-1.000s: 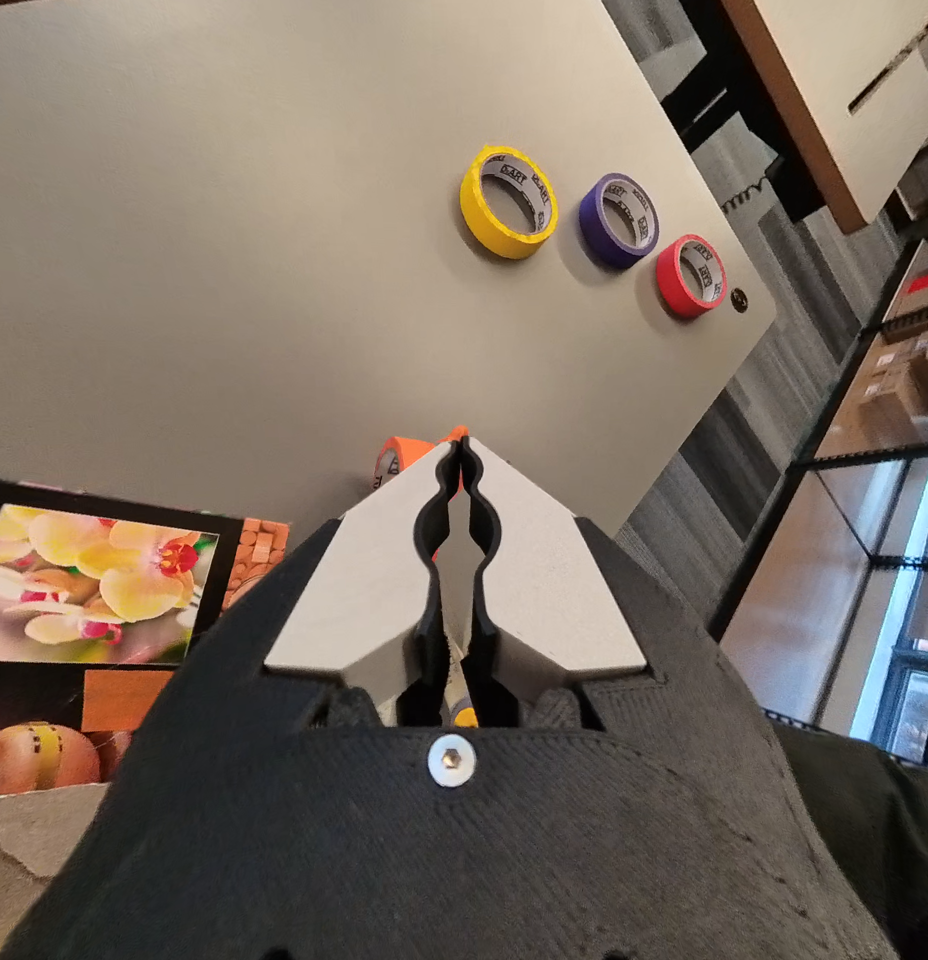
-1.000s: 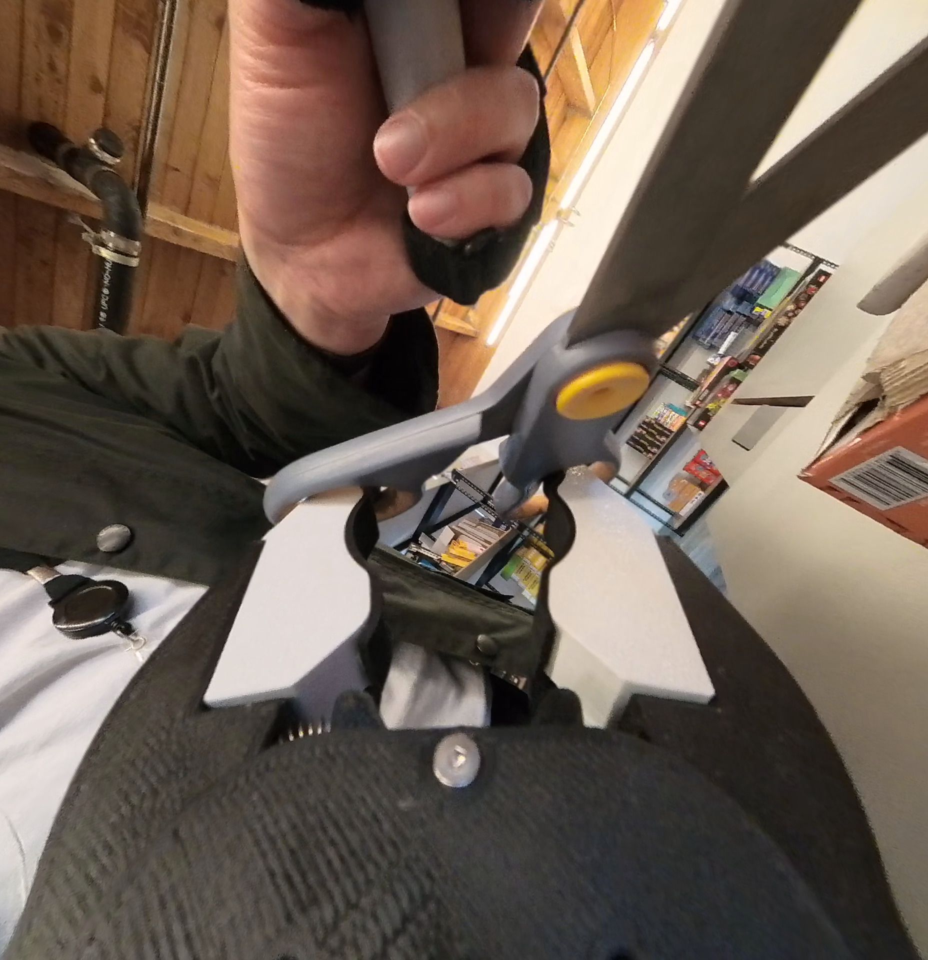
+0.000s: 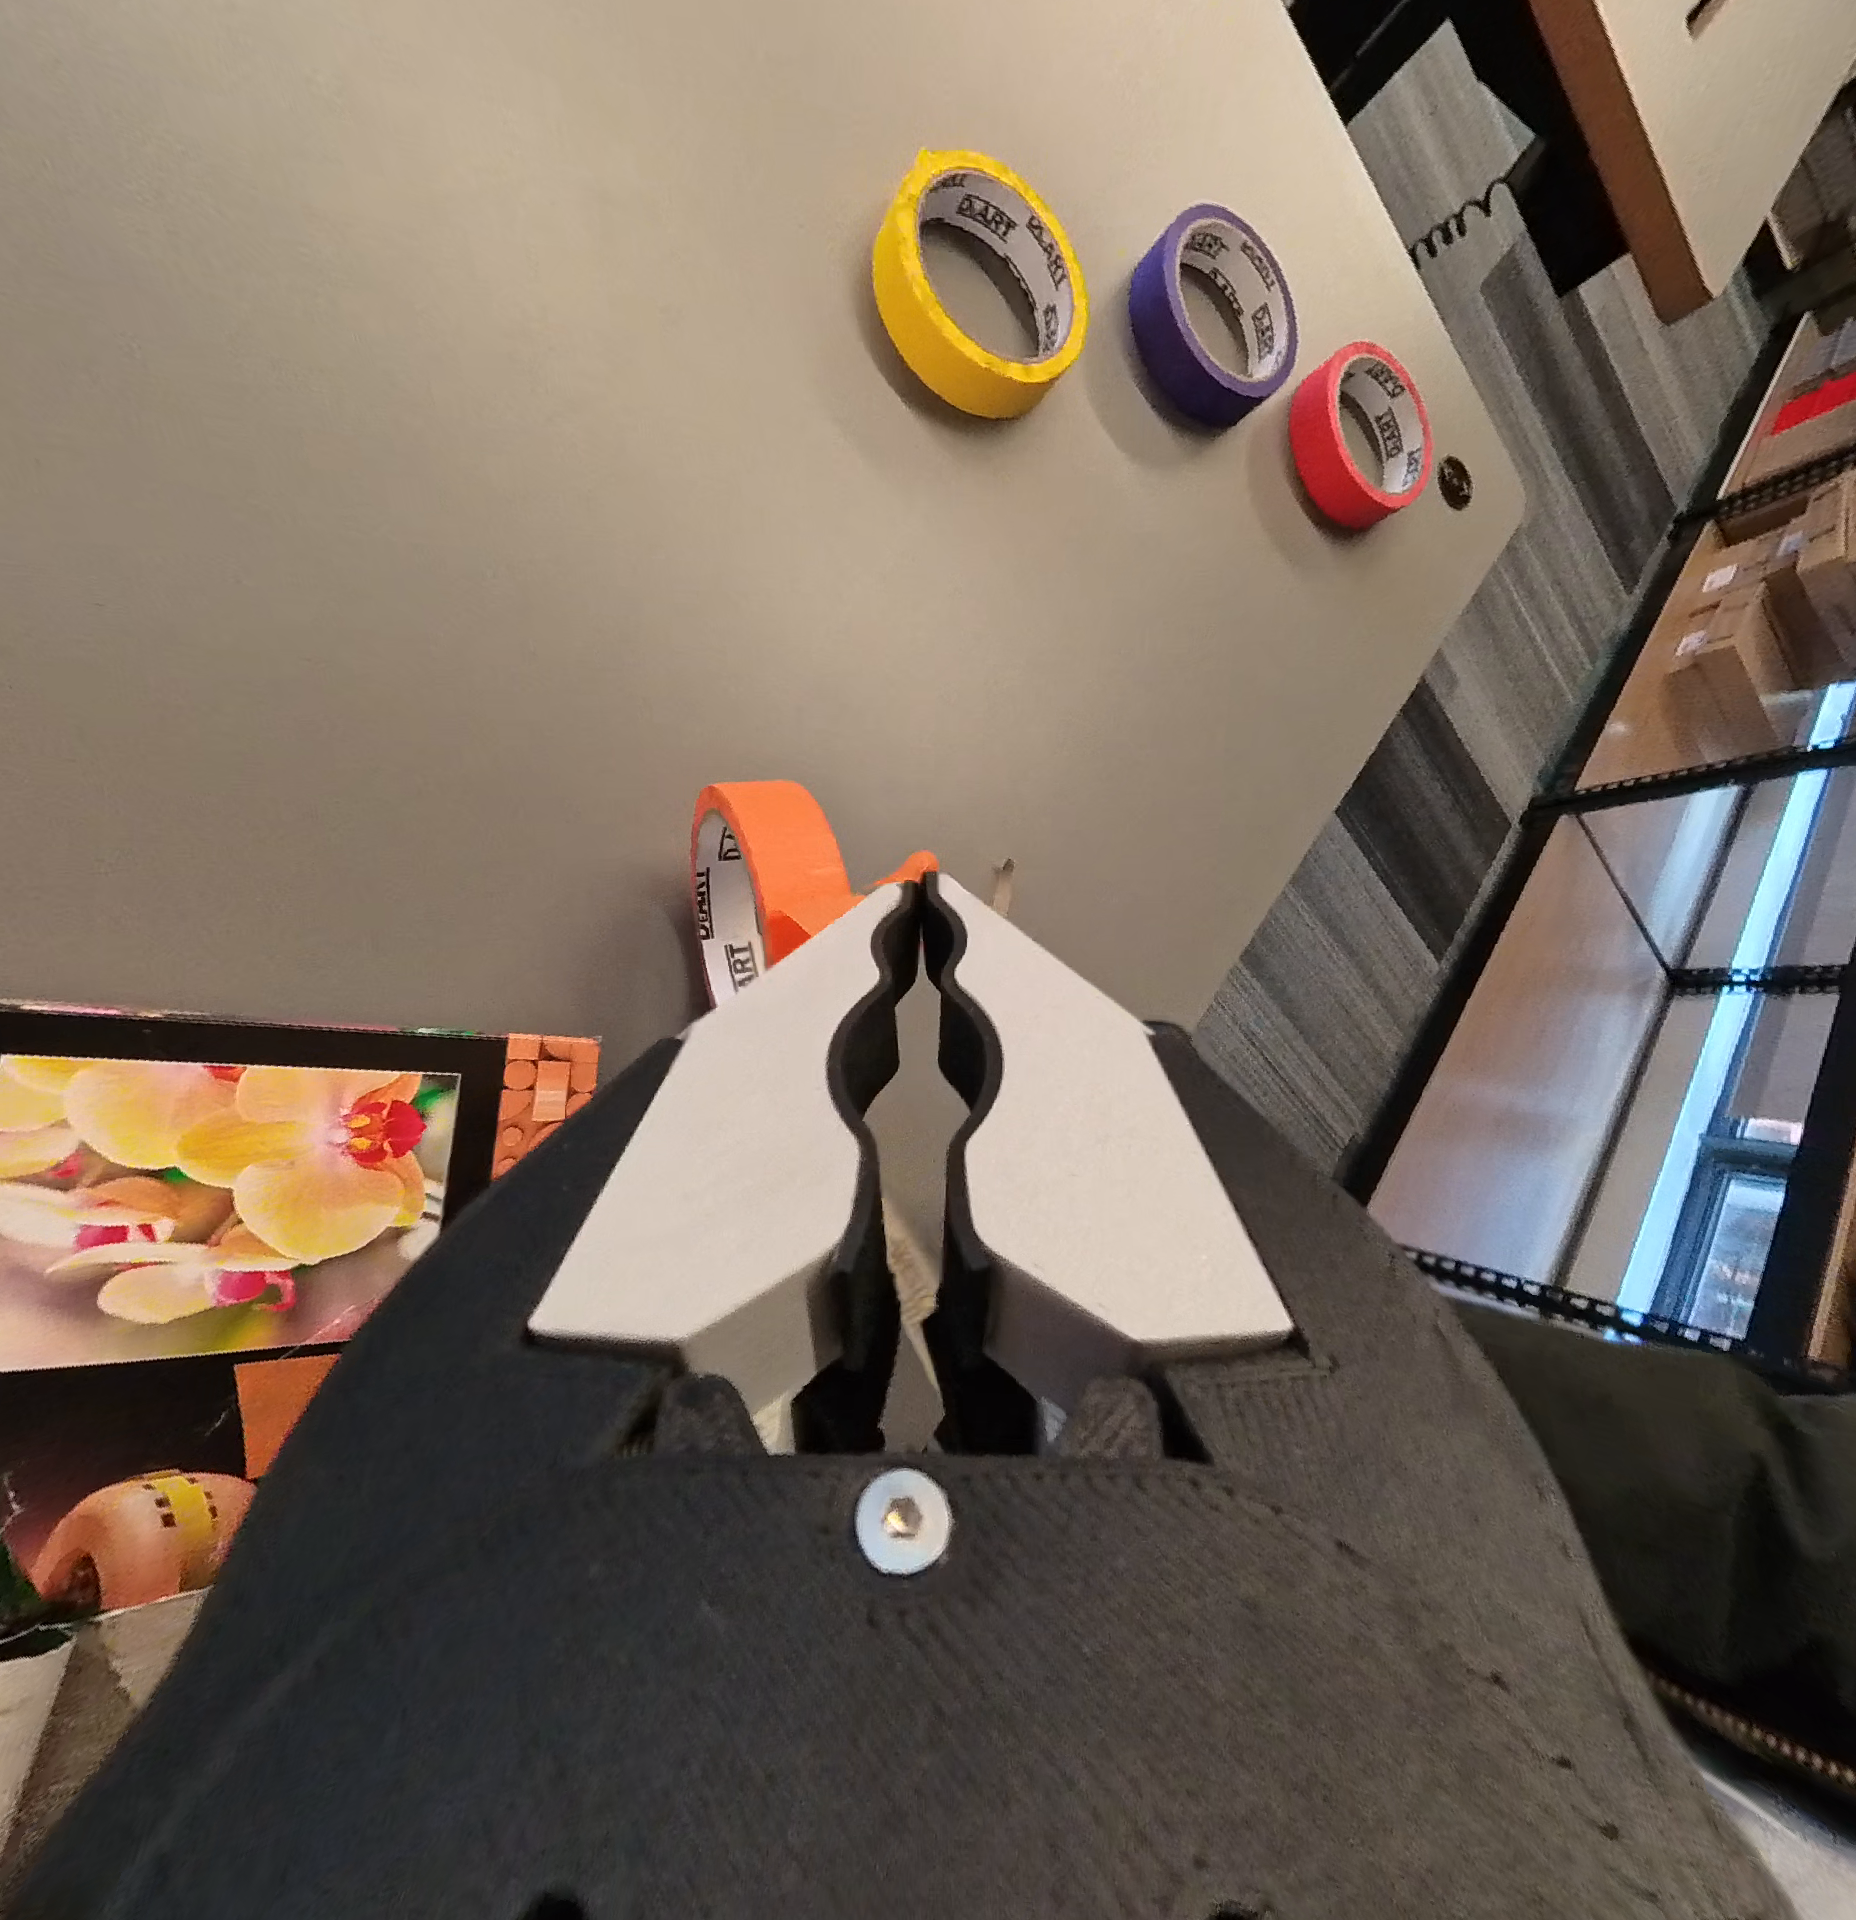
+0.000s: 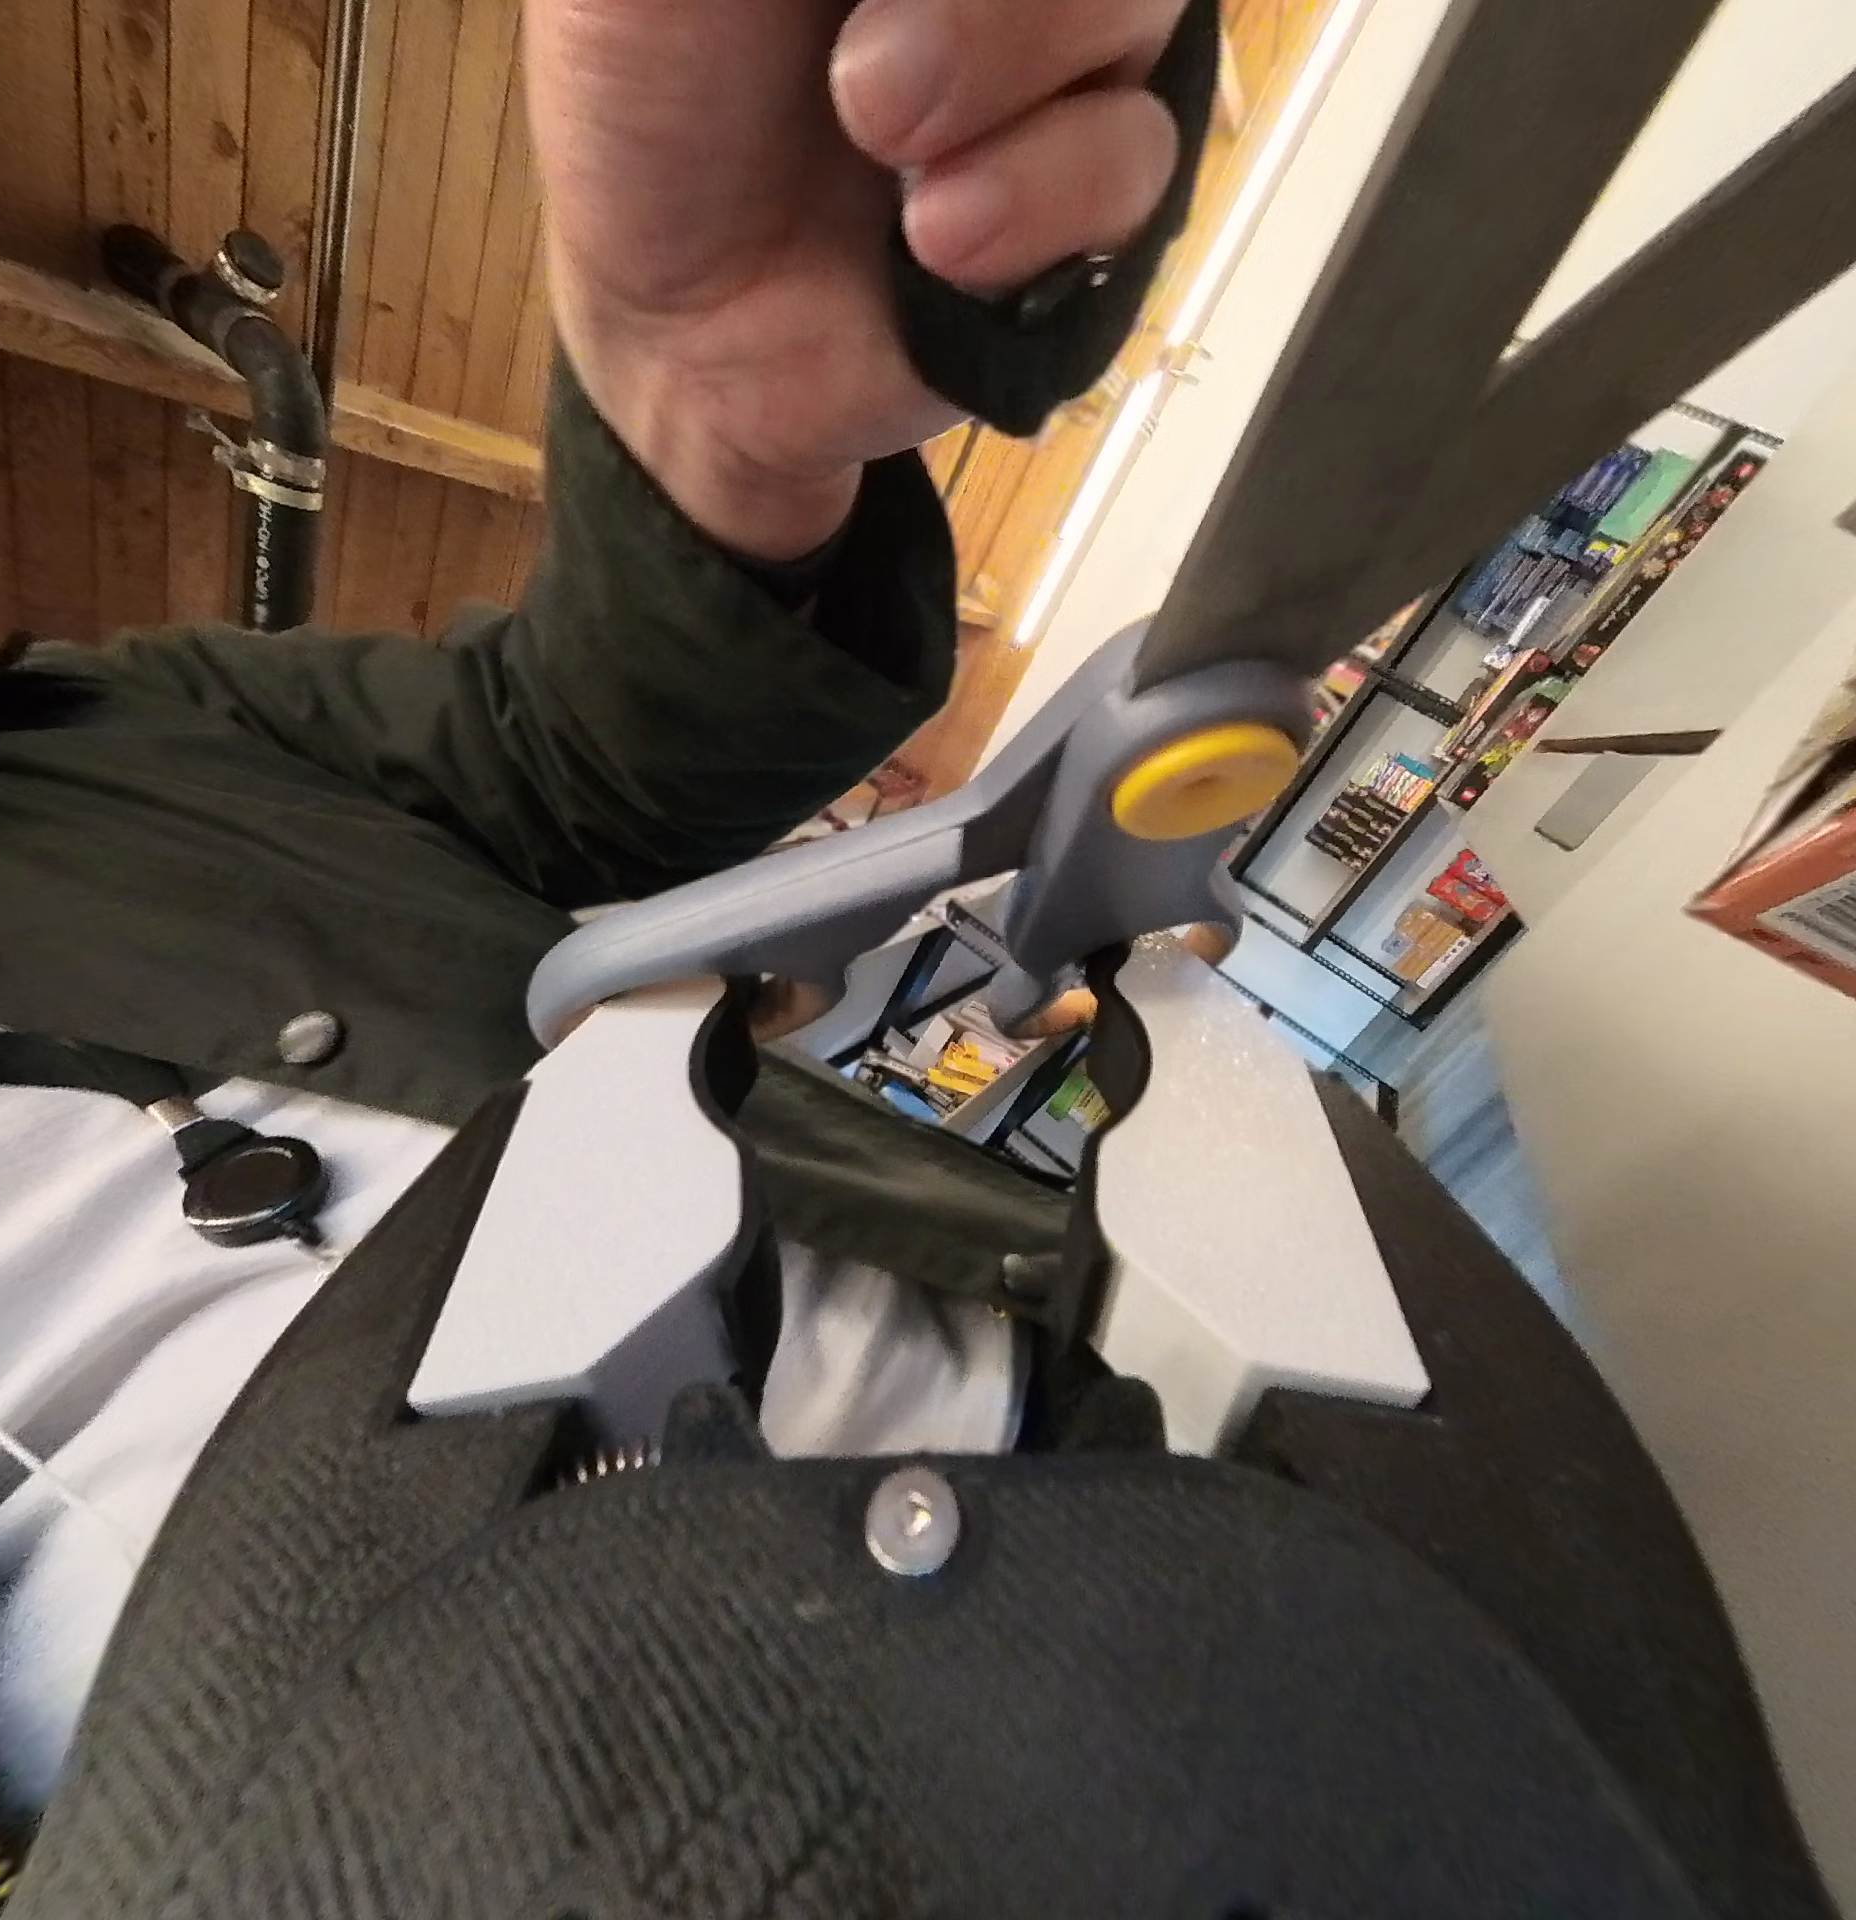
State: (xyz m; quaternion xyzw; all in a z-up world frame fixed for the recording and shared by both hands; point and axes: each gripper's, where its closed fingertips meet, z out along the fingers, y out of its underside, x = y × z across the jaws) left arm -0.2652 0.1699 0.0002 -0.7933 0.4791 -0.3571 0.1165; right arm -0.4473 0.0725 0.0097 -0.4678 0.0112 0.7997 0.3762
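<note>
Pinching tape, gripping scissors aloft
Left gripper (image 3: 922, 894) has its jaws together on a strip from the orange tape roll (image 3: 768, 873) beside the table (image 3: 384, 468); right gripper (image 4: 919, 977) clamps the grey scissors (image 4: 1204, 779), blades spread.

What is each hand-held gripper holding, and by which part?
Left hand-held gripper: shut on the free end of the orange tape. Right hand-held gripper: holds the scissors by a handle loop, blades open.
</note>
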